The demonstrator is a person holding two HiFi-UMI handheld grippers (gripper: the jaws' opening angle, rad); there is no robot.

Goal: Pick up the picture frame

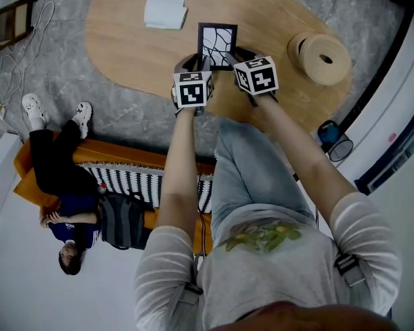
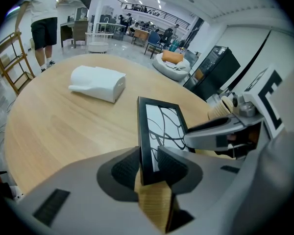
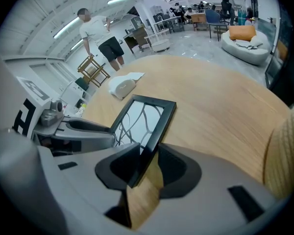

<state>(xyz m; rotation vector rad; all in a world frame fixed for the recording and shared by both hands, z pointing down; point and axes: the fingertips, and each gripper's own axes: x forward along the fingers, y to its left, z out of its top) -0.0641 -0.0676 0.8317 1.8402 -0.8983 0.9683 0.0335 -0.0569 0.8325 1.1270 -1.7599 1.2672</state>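
The frame (image 1: 217, 45) stands upright near the front edge of the counter (image 1: 124, 47), black border, dark branching lines on white. The left tool (image 2: 148, 166) is pinching its left side low down, both pads on it. The right tool (image 3: 146, 163) straddles the other side, jaws spread: one pad on the frame, a sliver of wood showing at the other. Beyond sits a white pack (image 1: 165, 7), and off right a tan roll (image 1: 321, 57).
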